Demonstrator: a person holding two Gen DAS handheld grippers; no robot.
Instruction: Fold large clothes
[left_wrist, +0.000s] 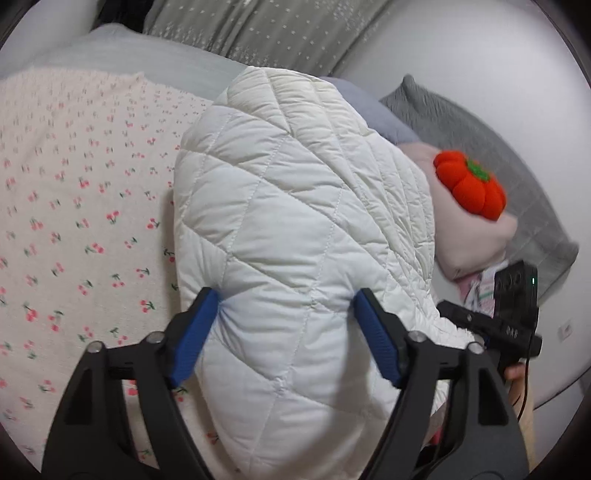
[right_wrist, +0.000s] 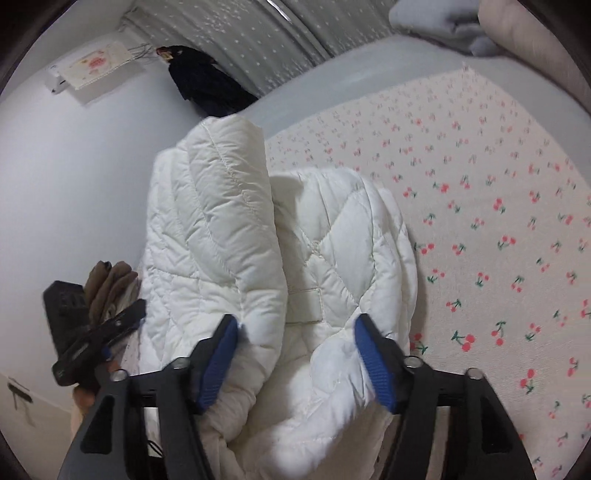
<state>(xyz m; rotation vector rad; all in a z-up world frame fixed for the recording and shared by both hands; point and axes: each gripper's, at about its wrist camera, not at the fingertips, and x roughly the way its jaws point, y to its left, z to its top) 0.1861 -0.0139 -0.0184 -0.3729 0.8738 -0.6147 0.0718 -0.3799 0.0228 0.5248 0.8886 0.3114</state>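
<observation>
Jacket fabric fills the gap between both pairs of jaws: the white quilted puffer jacket (left_wrist: 295, 229) lies bundled on the cream bedspread printed with small red cherries (left_wrist: 74, 221), its long axis running straight away from each gripper toward the head of the bed.

In the left wrist view the left gripper (left_wrist: 288, 332) stands wide, its blue pads set either side of a puffy fold and dimpling it on the left; whether they truly pinch it I cannot tell. In the right wrist view the right gripper (right_wrist: 295, 354) is likewise spread, straddling the near edge where two padded rolls meet, its pads touching the cloth at most lightly.

Both hands sit at the near end of the bundle, side by side, neither clearly closer. Any further fold would probably run along that long axis, away from the grippers.

No container is in view. An orange plush pumpkin (left_wrist: 471, 186) rests on a pale pink folded cloth (left_wrist: 472, 240) just beside the jacket.
</observation>
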